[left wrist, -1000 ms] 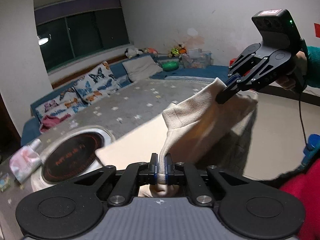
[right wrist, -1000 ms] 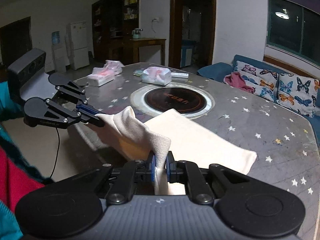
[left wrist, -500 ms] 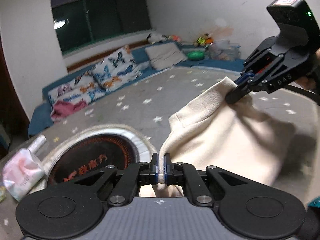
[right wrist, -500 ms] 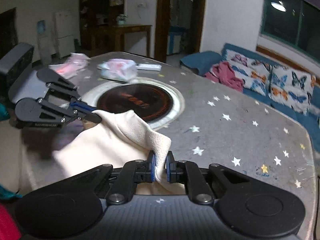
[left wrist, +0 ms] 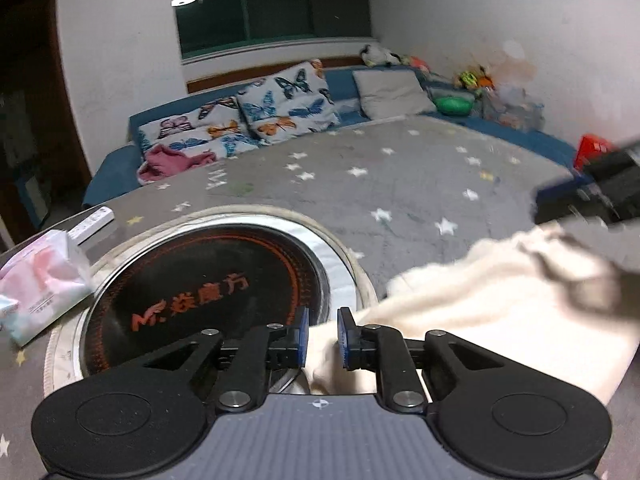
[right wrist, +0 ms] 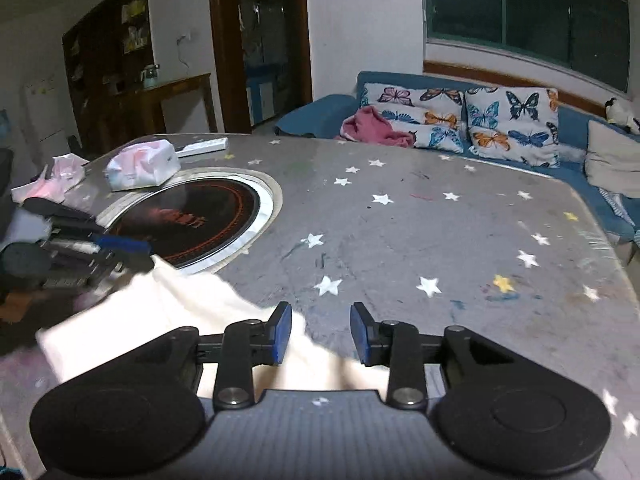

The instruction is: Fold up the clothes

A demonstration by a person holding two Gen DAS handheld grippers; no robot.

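We see the cream fleece garment (left wrist: 492,312) lying folded on the grey star-patterned table (left wrist: 400,184), beside the round black induction cooktop (left wrist: 208,292). Our left gripper (left wrist: 322,336) and right gripper (right wrist: 320,332) hover low over its edge, jaws parted, gripping nothing.

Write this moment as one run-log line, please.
left gripper: open | right gripper: open | cream fleece garment: on grey star-patterned table
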